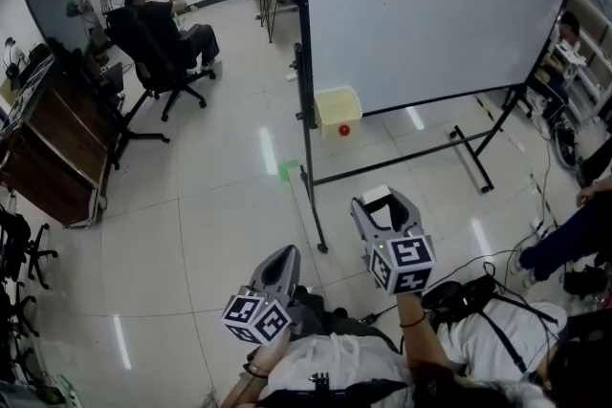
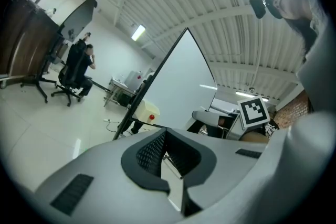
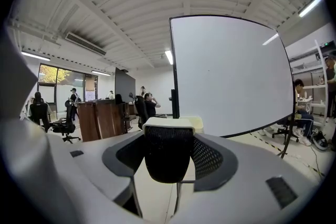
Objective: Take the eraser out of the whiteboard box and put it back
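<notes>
The eraser is clamped in the right tool, partly hidden by its jaws; the left tool is closed, empty. Open floor is left before the whiteboard box.

A: Fig. 1, head view. Tools, counted?
B: Two: left hand-held gripper and right hand-held gripper, each bearing one marker cube.
A: Task items?
B: One eraser, one whiteboard, one pale yellow whiteboard box, one red round thing inside it.
</notes>
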Tool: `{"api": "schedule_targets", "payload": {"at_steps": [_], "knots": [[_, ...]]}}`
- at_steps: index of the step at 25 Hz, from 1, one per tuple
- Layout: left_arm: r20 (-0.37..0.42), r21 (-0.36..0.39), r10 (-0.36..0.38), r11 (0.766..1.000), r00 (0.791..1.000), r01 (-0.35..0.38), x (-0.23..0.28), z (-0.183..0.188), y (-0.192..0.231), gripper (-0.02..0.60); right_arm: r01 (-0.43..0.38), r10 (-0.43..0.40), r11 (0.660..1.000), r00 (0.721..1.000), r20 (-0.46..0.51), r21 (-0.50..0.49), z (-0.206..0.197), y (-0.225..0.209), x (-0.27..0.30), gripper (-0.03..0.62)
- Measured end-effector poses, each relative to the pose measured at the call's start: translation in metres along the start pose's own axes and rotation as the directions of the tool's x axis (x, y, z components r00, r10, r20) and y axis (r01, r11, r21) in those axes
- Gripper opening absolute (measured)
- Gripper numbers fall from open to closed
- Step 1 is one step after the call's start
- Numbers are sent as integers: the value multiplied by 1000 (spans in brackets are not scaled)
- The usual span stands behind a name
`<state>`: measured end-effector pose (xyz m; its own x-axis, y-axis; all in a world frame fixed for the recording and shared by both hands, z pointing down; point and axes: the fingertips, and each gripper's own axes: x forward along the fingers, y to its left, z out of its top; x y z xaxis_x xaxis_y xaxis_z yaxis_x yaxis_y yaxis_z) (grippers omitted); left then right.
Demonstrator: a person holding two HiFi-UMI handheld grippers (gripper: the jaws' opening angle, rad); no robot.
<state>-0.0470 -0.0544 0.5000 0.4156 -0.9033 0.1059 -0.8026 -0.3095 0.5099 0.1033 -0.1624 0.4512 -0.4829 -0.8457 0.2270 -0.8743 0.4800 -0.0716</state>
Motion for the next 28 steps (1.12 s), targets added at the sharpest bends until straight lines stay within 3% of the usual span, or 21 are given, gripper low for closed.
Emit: {"api": "schedule_targets", "payload": {"at_steps": [7,15,28], "knots": [[4,39,-64,997,998,64,0,11,-18,-14,-20,21,999,1000,-23,40,-23,34,-45,279],[-55,93,-181,978,982,185,3,15,-34,-14,-10,13,996,999,-31,87,-40,62,-62,279],[-65,140,-179,972,982,187,-11,20,-22,-14,38,-35,995,999,-34,92,-41,66,-67,279]]}}
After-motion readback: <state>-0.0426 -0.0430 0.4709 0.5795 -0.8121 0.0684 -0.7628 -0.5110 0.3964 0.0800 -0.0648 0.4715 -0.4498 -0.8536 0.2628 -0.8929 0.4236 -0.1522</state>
